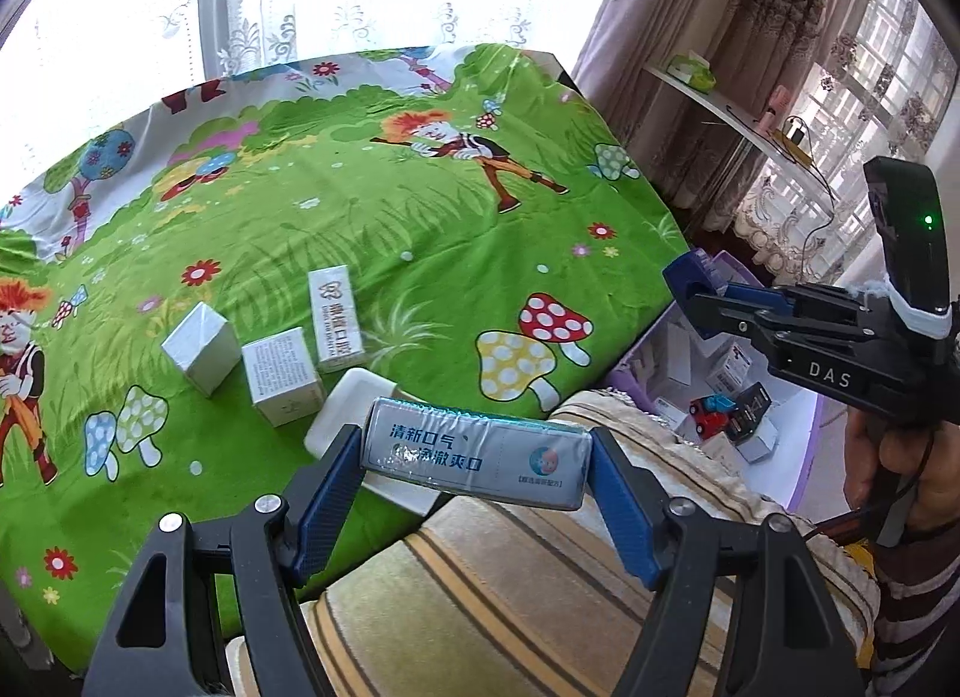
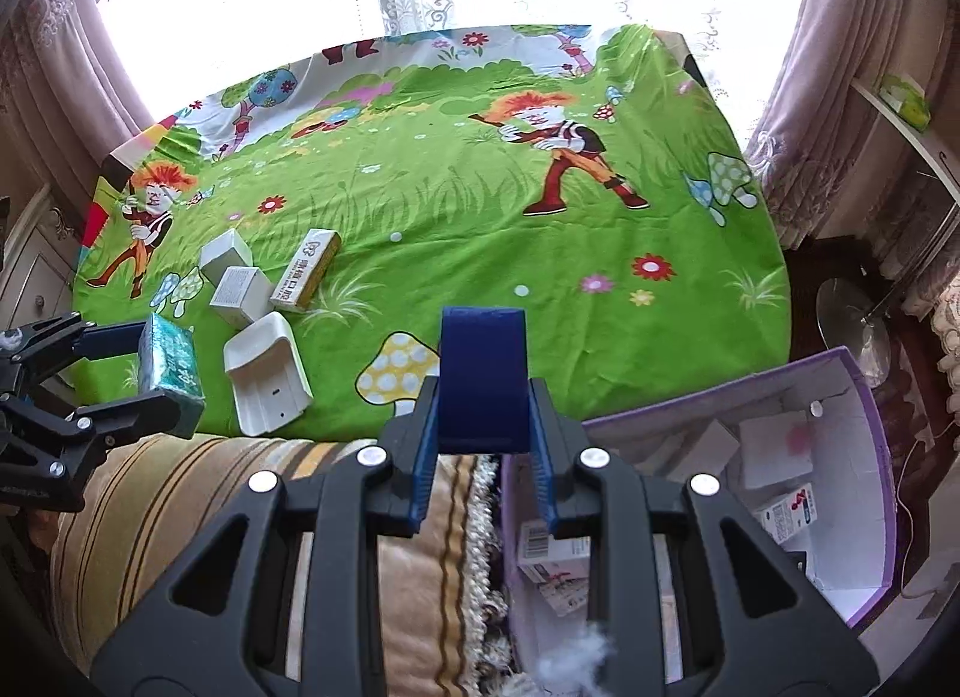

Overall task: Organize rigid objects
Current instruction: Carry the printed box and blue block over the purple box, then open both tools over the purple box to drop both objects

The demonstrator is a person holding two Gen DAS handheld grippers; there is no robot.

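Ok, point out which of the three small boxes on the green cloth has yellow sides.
The long box with large Chinese lettering, rightmost of the three; the plain white box and the fine-print box show no yellow.

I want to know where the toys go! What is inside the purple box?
Inside the purple box are small cartons and a little red toy car. The right tongs cover part of the bottom.

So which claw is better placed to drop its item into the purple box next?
Right. The right claw holds a blue block just beside the purple box, nearly over its rim. The left claw, gripping the teal box, is farther off over the striped cushion.
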